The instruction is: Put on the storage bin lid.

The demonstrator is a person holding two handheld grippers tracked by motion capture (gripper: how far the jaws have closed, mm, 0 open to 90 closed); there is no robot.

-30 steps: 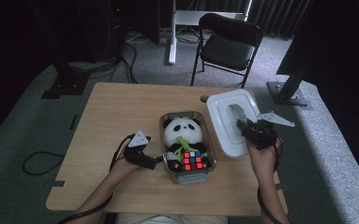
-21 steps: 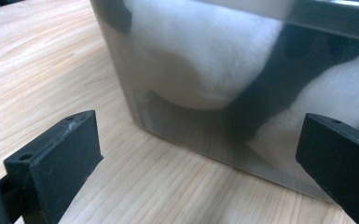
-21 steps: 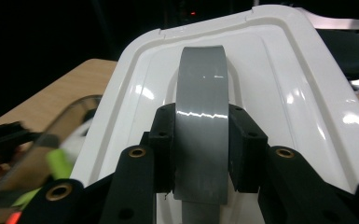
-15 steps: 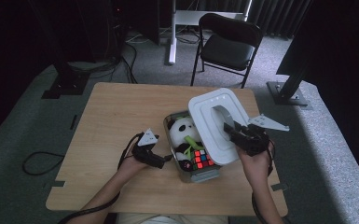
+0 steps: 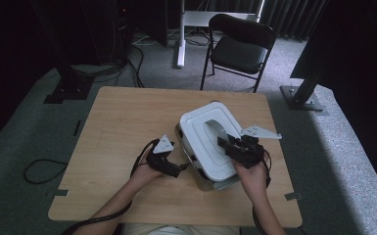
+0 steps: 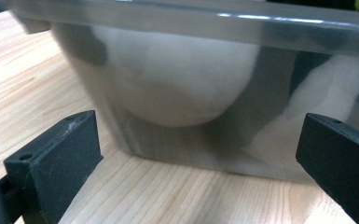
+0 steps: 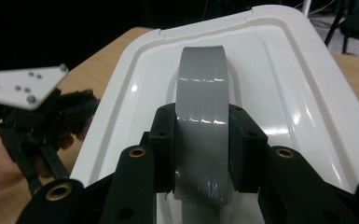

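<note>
A white lid (image 5: 200,139) lies tilted over a clear plastic bin (image 5: 204,183) on the wooden table and hides what is inside. A grey tape handle (image 7: 201,84) arches over the lid's middle, and my right gripper (image 7: 200,135) is shut on it, pads pressing both edges of the strip. That gripper (image 5: 223,143) comes in from the bin's right. My left gripper (image 5: 180,169) stands open at the bin's left wall. Up close, its jaws (image 6: 203,137) spread wide in front of the bin wall (image 6: 214,28), with a white plush shape (image 6: 177,79) showing through.
The wooden table (image 5: 122,122) has bare room to the left and behind the bin. A black folding chair (image 5: 240,49) stands beyond the far edge. Cables (image 5: 41,169) trail over the grey carpet at left. My left gripper (image 7: 42,121) sits beside the lid.
The right gripper has carried the lid leftward from beside the bin to on top of it, covering the panda plush and the cube. The left gripper has shifted right, up to the bin.
</note>
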